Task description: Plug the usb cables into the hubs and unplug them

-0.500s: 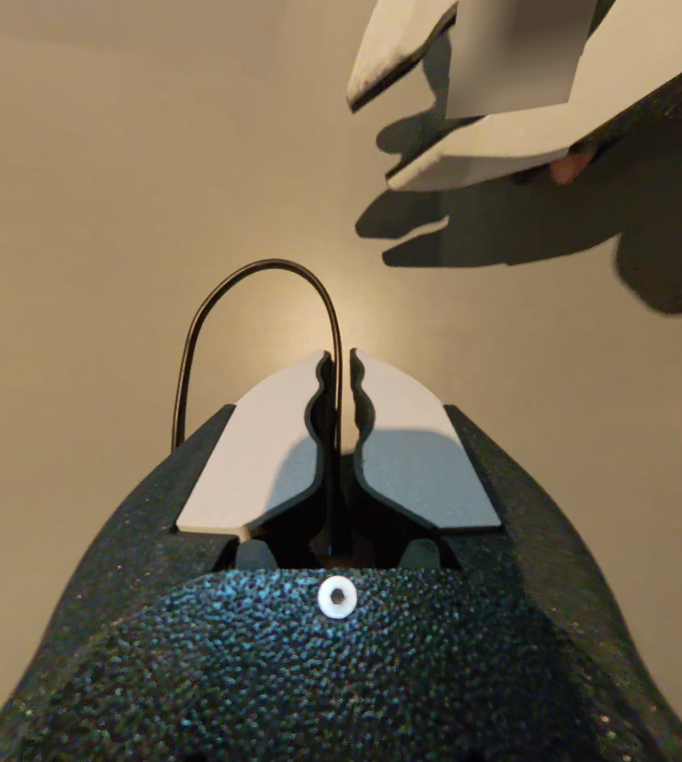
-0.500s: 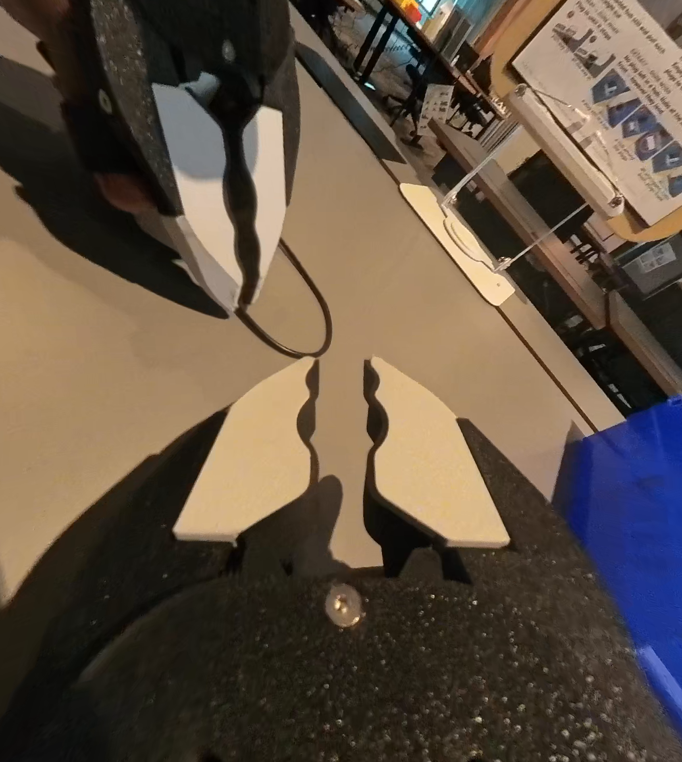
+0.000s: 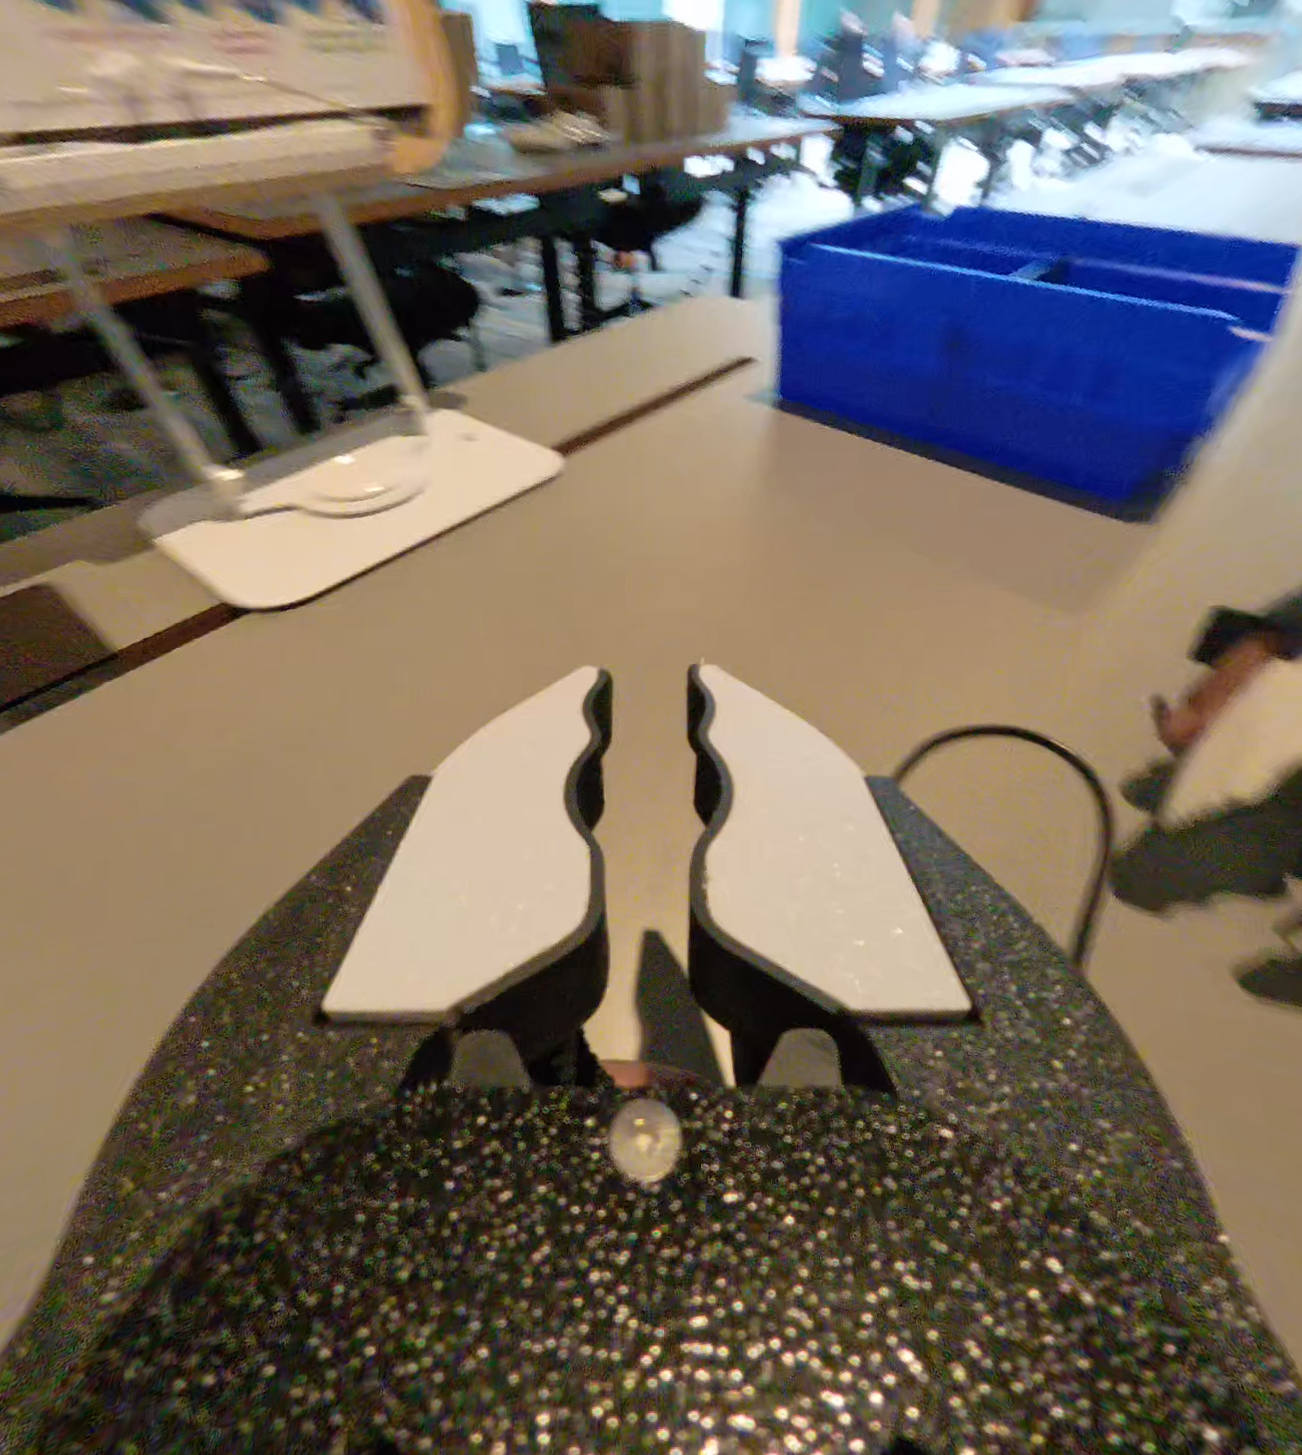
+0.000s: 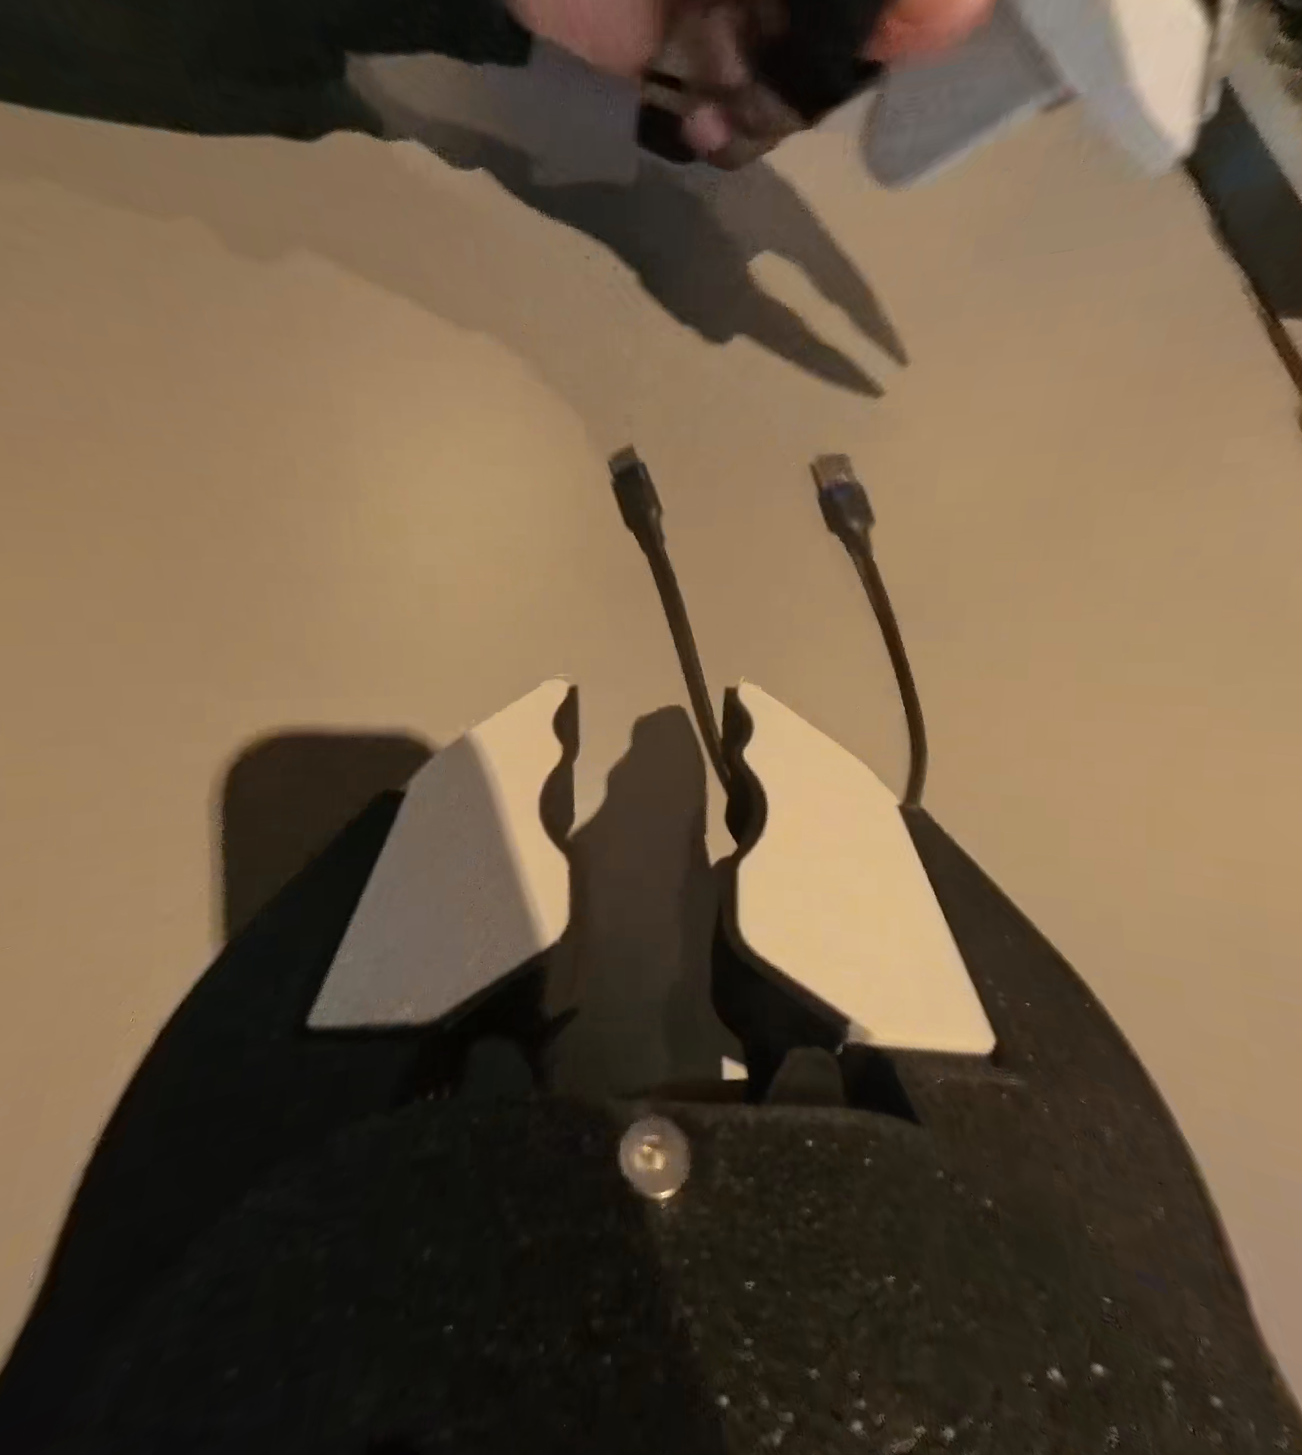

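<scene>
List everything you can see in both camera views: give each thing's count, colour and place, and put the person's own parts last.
Table: one, beige, under everything.
Cable: one, black, on the table, a plug at each end, looped beside the right gripper.
Bin: one, blue, far right on the table.
Stand base: one, white, far left on the table.
Desks and chairs: several, dark, blurred, in the background.
Left gripper: one, black with white fingers, open, empty.
Right gripper: one, black with white fingers, open, cable running between the fingers.
Hand: one, blurred, at the left gripper.
</scene>
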### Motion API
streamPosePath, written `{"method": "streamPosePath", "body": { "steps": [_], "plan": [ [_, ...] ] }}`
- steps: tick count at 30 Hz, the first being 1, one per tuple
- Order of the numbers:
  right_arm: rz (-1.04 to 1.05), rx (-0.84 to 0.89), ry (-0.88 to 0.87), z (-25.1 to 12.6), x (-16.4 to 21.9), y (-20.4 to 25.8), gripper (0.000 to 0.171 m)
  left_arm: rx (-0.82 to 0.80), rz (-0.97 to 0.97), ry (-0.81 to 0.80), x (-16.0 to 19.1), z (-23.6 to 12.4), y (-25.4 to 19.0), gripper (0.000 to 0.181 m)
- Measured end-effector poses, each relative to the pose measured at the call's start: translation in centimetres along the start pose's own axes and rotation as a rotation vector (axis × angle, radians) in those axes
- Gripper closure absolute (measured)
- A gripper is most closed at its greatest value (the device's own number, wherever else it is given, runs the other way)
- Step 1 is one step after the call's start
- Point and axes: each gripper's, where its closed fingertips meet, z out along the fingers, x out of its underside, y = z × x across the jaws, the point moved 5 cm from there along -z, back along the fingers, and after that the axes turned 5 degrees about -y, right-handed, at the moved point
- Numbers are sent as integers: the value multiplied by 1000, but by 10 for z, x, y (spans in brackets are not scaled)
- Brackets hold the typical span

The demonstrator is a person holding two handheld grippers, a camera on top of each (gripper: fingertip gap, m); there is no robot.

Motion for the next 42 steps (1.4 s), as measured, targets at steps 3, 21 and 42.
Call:
{"method": "streamPosePath", "body": {
  "steps": [3,21,42],
  "plan": [
    [-63,-62,52,22,-16,-3,135,-118,-77,-39,11,-5,26,165],
    [22,-339,222,78,-31,-9,160,-291,112,-68,13,-21,28,169],
    [65,296,-290,-76,-73,-114,162,-288,145,-9,17,-12,22,169]
  ]
}}
